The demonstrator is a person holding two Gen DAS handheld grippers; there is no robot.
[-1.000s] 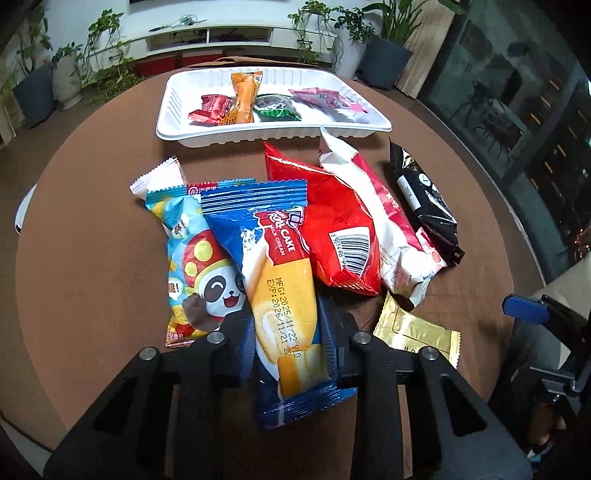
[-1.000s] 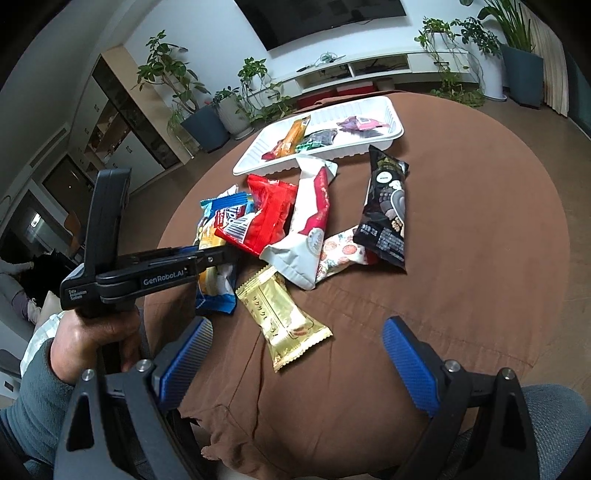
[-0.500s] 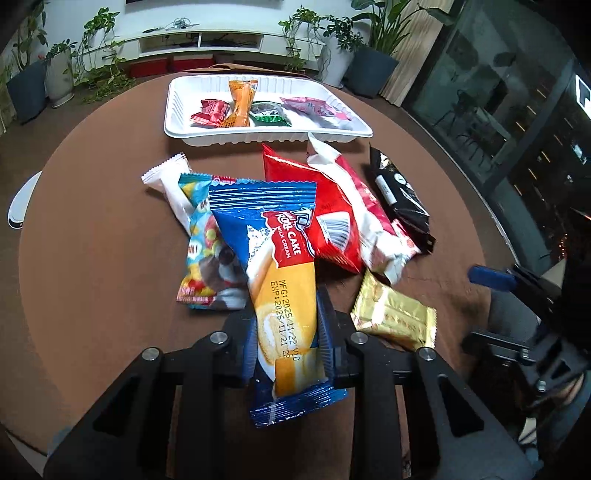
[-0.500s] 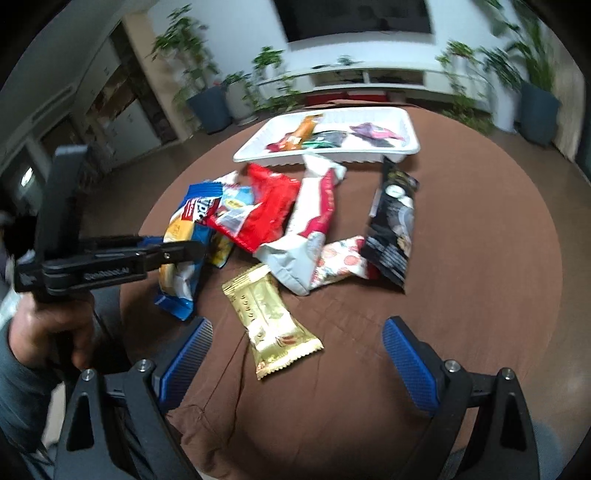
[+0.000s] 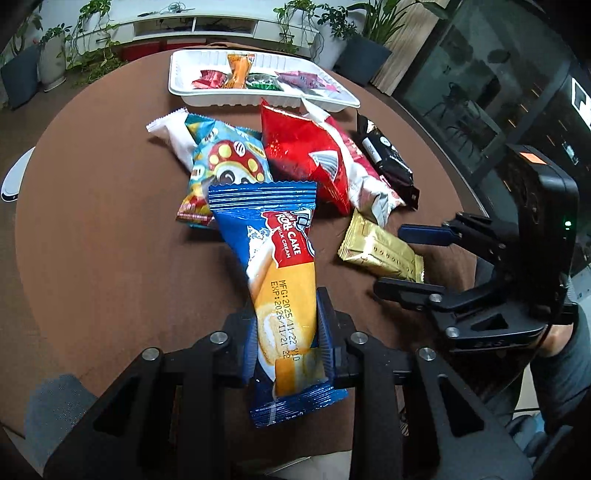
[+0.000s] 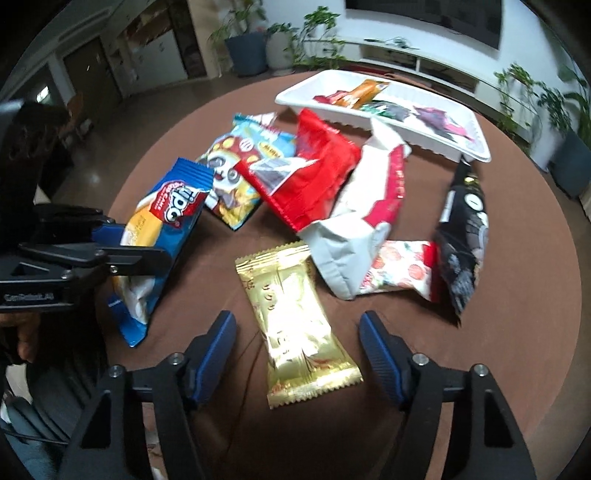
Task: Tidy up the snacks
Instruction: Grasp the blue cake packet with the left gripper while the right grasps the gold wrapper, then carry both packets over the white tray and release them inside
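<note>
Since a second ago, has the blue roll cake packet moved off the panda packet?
Yes. The left gripper has drawn the blue roll cake packet back toward the camera; the panda packet, formerly beside it, now lies beyond its top edge.

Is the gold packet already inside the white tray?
No, the gold packet lies on the brown table, well short of the white tray.

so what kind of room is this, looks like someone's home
Probably a home living room: a dark wall-mounted screen above a low white media shelf, potted plants along the wall, and a round brown table.
</note>
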